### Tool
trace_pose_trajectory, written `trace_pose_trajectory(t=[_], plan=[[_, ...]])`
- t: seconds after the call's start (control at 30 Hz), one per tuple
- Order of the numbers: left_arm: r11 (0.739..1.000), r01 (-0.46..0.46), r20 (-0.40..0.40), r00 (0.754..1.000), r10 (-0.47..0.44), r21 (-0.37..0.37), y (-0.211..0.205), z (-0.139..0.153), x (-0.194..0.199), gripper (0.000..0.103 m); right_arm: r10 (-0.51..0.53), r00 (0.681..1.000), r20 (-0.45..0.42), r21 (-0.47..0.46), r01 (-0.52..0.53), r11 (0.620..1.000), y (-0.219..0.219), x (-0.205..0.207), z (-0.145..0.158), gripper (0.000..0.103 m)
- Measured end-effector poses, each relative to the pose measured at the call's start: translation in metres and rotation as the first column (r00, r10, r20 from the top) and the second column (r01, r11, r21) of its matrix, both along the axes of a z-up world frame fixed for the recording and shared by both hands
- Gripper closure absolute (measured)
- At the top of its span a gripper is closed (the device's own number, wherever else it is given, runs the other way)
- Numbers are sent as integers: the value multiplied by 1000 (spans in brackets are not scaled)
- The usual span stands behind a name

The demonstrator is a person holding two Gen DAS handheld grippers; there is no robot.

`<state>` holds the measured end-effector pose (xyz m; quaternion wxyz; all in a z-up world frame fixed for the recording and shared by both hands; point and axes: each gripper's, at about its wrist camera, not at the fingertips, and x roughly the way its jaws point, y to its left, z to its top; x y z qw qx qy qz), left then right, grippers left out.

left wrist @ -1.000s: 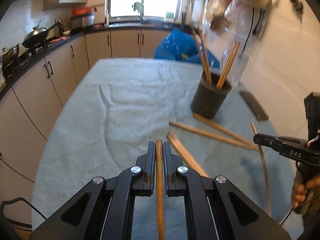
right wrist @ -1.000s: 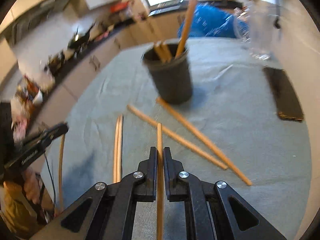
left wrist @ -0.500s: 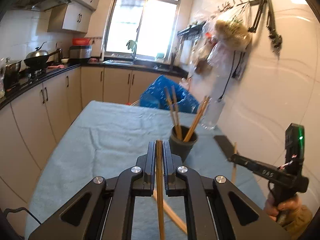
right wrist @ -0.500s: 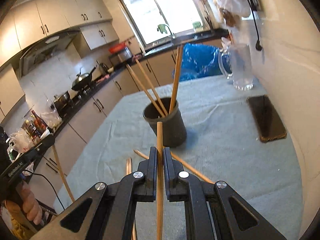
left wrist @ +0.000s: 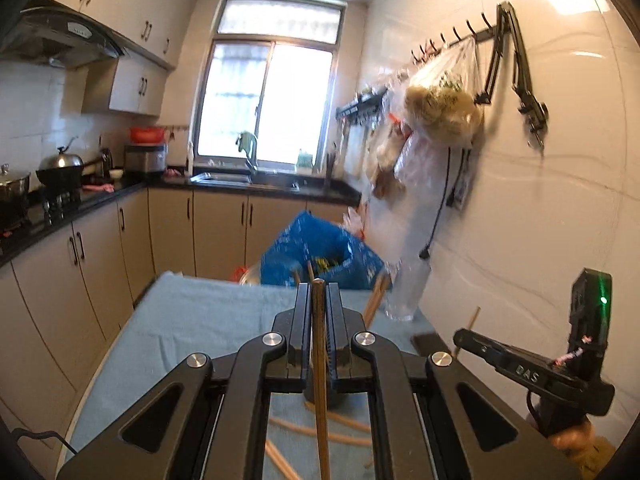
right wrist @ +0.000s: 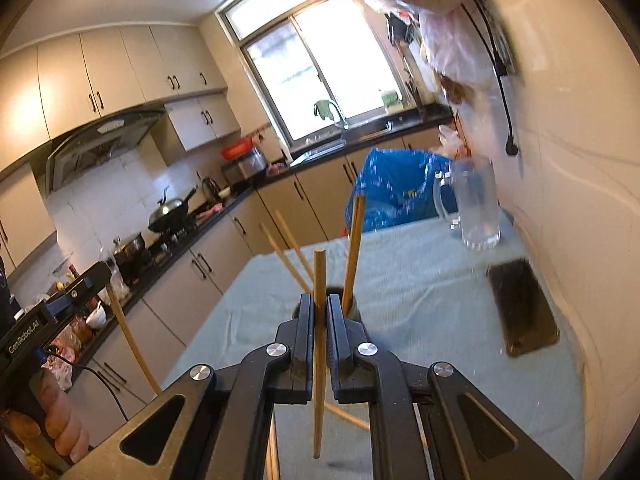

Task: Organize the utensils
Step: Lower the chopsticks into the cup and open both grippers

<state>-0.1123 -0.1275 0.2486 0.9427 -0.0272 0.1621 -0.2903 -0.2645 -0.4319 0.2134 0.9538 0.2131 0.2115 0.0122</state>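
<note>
My left gripper is shut on a wooden chopstick that runs upright between its fingers, raised above the table. My right gripper is shut on another wooden chopstick, held just in front of the dark holder cup, which is mostly hidden behind the fingers. Several chopsticks stand in the cup. Loose chopsticks lie on the cloth below the left gripper. The right gripper also shows in the left wrist view, and the left gripper in the right wrist view.
A light blue cloth covers the table. A glass mug and a dark phone lie near the right wall. A blue bag sits beyond the table's far end. Kitchen counters run along the left.
Both grippers have risen and tilted upward with their chopsticks, so the views moved from the tabletop to the kitchen. The right gripper has come closer to the cup.
</note>
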Motion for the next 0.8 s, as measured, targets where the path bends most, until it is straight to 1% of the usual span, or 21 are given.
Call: trace_pose_trajectory(t=[0.1, 0.17, 0.3, 0.43, 0.53, 0.6, 0.7, 0.8], plan=[[999, -30, 14, 999, 31, -29, -8, 14, 16, 97, -9, 1000, 30, -12, 9, 1000, -5, 5, 16, 97], [999, -36, 9, 999, 36, -32, -16, 21, 28, 97, -16, 998, 54, -32, 17, 999, -7, 9, 30, 97], [997, -65, 2, 998, 65, -34, -37, 30, 58, 97, -28, 995, 99, -71, 35, 997, -11, 19, 56, 97], [992, -100, -2, 995, 100, -73, -55, 34, 87, 97, -40, 990, 132, -76, 51, 996, -14, 37, 72, 97], [986, -130, -16, 991, 129, -107, -67, 32, 110, 97, -49, 988, 147, -74, 61, 995, -15, 52, 75, 97], [981, -154, -22, 988, 153, -115, -75, 26, 122, 97, -56, 987, 152, -73, 68, 995, -16, 63, 73, 97], [978, -180, -16, 984, 179, -101, -88, 13, 136, 97, -74, 986, 152, -91, 89, 992, -17, 79, 67, 96], [979, -184, -43, 983, 181, -83, -99, -2, 149, 97, -68, 991, 114, -79, 77, 994, -19, 94, 53, 96]])
